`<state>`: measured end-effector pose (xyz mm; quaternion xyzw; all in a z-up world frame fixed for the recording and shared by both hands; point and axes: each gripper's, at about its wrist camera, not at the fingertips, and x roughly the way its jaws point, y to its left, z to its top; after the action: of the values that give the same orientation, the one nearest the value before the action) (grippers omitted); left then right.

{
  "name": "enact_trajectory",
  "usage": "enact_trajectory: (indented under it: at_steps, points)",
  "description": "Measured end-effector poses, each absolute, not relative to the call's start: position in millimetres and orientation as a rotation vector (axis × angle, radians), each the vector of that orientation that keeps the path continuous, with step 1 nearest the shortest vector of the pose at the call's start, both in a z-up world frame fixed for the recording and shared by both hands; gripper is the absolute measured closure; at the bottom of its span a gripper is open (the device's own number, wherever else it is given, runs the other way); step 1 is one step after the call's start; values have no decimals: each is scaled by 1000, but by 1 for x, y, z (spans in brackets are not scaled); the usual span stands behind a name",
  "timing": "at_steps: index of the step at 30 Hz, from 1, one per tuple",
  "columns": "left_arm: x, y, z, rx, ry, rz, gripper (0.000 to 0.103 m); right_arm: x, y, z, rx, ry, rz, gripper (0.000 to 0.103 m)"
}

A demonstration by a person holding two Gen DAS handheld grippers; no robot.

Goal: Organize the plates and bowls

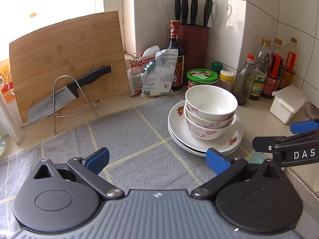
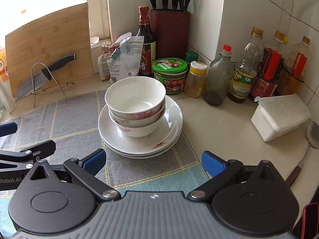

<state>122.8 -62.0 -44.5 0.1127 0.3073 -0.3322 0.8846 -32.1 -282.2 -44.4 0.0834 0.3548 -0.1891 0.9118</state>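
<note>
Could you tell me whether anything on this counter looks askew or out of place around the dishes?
Slightly. The nested bowls sit off-centre on the stacked plates, towards the back left in the right wrist view, and the top bowl tilts. A cleaver hangs through a wire rack, blade exposed. Nothing spilled or broken.

A big knife leans on a wooden board. Bottles (some nearly empty) stand by a white box.

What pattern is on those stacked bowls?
Pink flowers on white, outside only; the bowls show it best in the left wrist view.
</note>
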Motion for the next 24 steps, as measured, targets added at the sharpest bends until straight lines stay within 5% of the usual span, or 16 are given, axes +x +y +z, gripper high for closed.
enact_trajectory:
  at_steps: [24]
  points:
    - [119,-57,-37,227,636,-647,1,-38,-273,-39,192,703,-373,0]
